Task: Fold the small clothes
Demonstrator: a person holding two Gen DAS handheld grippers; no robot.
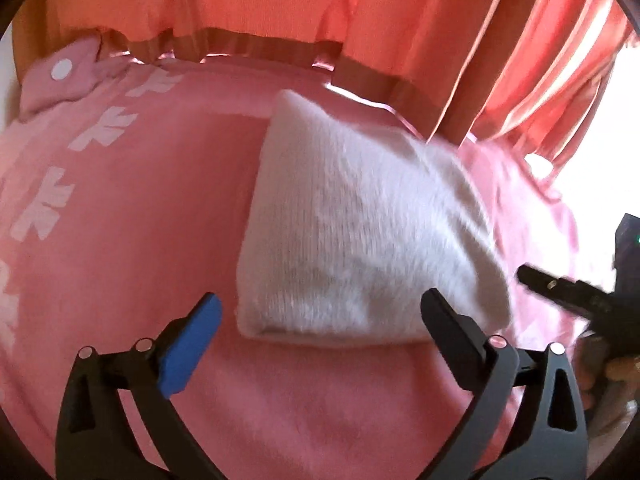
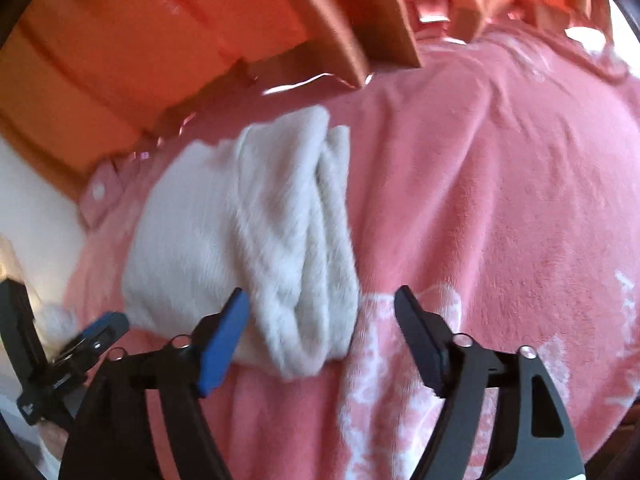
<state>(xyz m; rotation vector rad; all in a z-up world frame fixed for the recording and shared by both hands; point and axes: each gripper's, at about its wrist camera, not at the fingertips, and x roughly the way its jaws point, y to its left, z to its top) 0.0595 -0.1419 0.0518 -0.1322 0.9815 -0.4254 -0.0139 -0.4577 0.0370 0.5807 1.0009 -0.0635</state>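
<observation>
White fuzzy knit fabric, a small folded garment point(image 1: 360, 236), lies on a pink fleece blanket with pale snowflake prints point(image 1: 120, 220), filling the middle of the left wrist view and the centre left of the right wrist view, with orange curtains point(image 1: 280, 0) across the top of both frames. At the bottom of its own frame the left gripper point(image 1: 320, 316) has its fingers spread wide just short of the garment's near folded edge, holding nothing. Likewise spread and empty, the right gripper point(image 2: 322, 312) sits at the garment's layered near end, its blue-padded finger point(image 2: 224, 344) overlapping the knit, though contact is unclear through blur.
</observation>
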